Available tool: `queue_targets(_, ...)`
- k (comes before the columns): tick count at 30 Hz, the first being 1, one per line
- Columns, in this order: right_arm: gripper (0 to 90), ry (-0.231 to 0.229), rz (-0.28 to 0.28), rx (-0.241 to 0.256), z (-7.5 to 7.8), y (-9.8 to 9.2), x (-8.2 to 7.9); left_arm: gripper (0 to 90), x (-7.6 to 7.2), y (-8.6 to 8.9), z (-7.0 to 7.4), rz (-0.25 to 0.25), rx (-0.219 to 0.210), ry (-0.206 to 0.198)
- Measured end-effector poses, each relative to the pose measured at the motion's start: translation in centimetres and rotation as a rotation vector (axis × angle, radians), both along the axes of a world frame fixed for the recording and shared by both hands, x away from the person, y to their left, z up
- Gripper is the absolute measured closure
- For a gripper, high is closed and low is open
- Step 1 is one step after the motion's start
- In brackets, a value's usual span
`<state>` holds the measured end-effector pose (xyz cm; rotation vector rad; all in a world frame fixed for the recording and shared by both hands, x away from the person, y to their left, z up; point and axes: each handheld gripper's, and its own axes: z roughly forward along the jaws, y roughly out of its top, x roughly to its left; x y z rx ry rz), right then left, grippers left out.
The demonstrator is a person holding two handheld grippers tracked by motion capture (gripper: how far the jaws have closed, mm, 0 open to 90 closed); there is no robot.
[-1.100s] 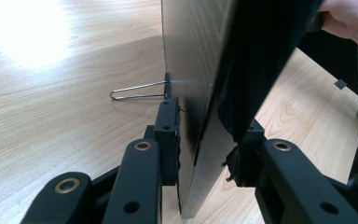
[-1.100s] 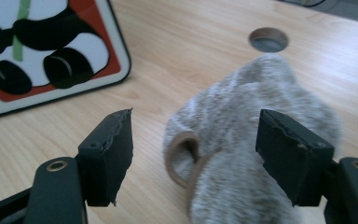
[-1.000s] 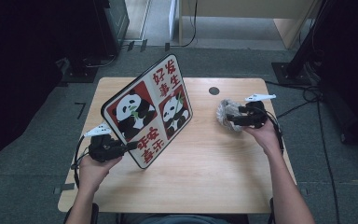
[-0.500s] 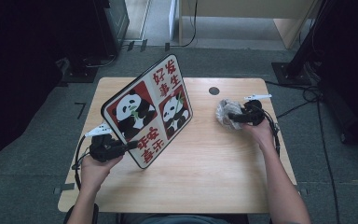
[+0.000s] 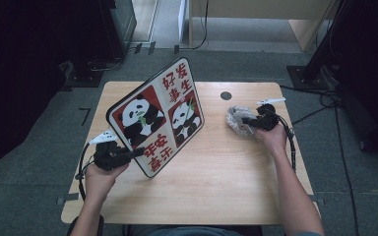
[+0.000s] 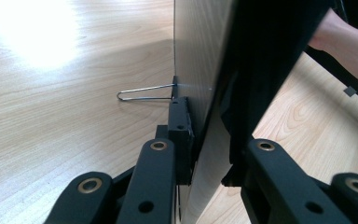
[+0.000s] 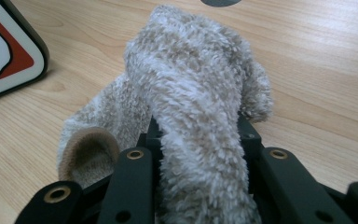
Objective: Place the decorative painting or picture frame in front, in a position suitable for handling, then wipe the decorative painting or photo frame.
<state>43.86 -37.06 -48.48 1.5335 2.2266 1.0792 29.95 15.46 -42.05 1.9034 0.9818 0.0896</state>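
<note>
A square panda board with red characters stands tilted on one edge on the wooden table. My left gripper is shut on its lower left edge. In the left gripper view the jaws clamp the board's edge, and a wire stand sticks out of its back. At the right, my right gripper is shut on a fuzzy grey-beige sock. In the right gripper view the sock bulges up between the jaws.
A round dark hole sits in the table behind the sock. A corner of the board lies left of the sock in the right gripper view. Cables trail from both grippers over the table edges.
The right gripper has shifted slightly left with the sock in it. The left gripper and the board have held still.
</note>
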Motion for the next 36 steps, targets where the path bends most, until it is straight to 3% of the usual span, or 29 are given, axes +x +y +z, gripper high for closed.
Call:
queue_targets(7,68.7,-0.038,0.025,0.031,1.9,0.1,-0.9,79.1,-0.4,-0.1,0.1,-0.010,0.003,0.001)
queue_targets(10,68.4,-0.032,0.037,0.051,2.9,0.3,-1.4,79.1,-0.4,-0.2,0.1,-0.010,0.009,-0.003)
queue_targets(16,68.4,-0.063,0.062,0.050,4.6,1.1,-2.0,78.7,-0.6,-0.3,0.1,-0.015,-0.002,0.004)
queue_targets(24,68.2,-0.078,0.127,0.057,6.5,2.6,-2.4,78.4,-0.7,-0.3,0.1,-0.022,-0.003,0.007)
queue_targets(30,68.2,-0.079,0.148,0.119,7.1,3.0,-2.5,78.2,-0.7,-0.3,0.1,-0.023,-0.006,0.009)
queue_targets(32,68.2,-0.058,0.154,0.111,7.3,3.4,-2.2,78.3,-0.7,-0.2,0.1,-0.023,-0.003,0.008)
queue_targets(36,68.1,-0.076,0.170,0.103,8.3,4.3,-1.9,78.3,-0.6,-0.2,0.0,-0.026,-0.003,0.005)
